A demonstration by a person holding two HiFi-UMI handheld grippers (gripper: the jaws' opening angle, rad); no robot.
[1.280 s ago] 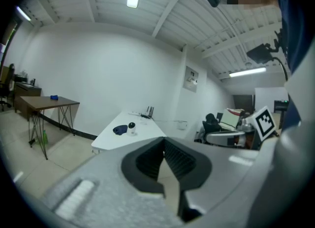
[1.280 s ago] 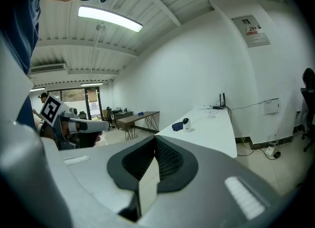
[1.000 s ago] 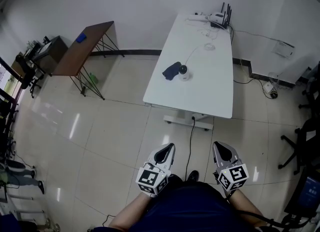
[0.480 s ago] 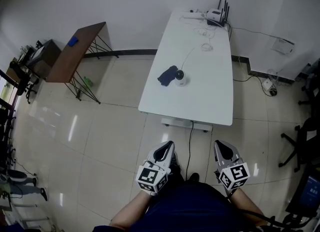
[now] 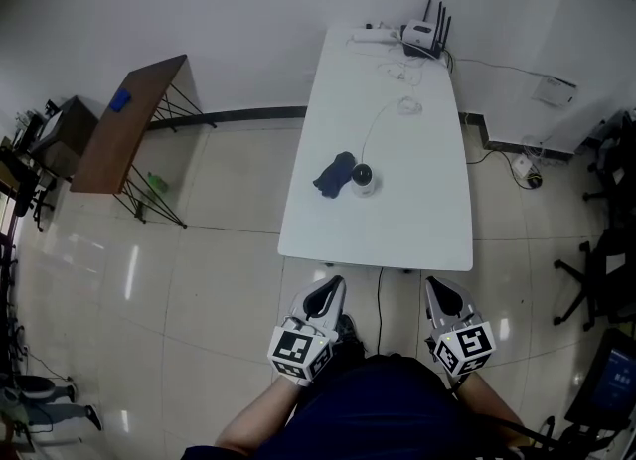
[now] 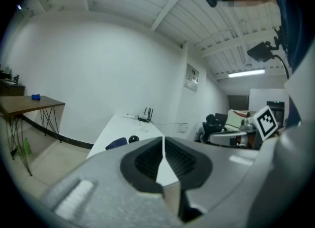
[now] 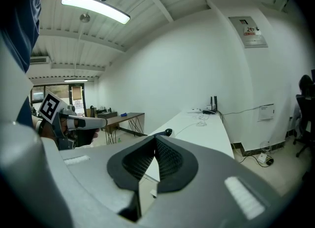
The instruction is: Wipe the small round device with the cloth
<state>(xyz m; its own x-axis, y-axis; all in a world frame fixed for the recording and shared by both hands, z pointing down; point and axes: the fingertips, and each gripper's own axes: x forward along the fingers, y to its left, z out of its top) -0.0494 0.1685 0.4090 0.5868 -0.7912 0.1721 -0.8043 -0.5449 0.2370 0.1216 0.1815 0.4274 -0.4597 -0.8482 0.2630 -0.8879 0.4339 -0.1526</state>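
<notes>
White table (image 5: pixel 417 190) at twelve o'clock carries the small round device (image 5: pixel 364 179), dark cloth (image 5: pixel 334 172) just beside it at nine o'clock. Left gripper (image 5: pixel 331 285) and right gripper (image 5: pixel 437 287), at six o'clock, both closed, empty.

Office room, white desk (image 5: pixel 417 200), router (image 5: pixel 422 35), tiled floor (image 5: pixel 199 279), office chairs (image 5: pixel 601 269)

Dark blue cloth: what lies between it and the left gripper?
Head view: only bare white tabletop, then tiled floor, between the dark blue cloth and the left gripper.
</notes>
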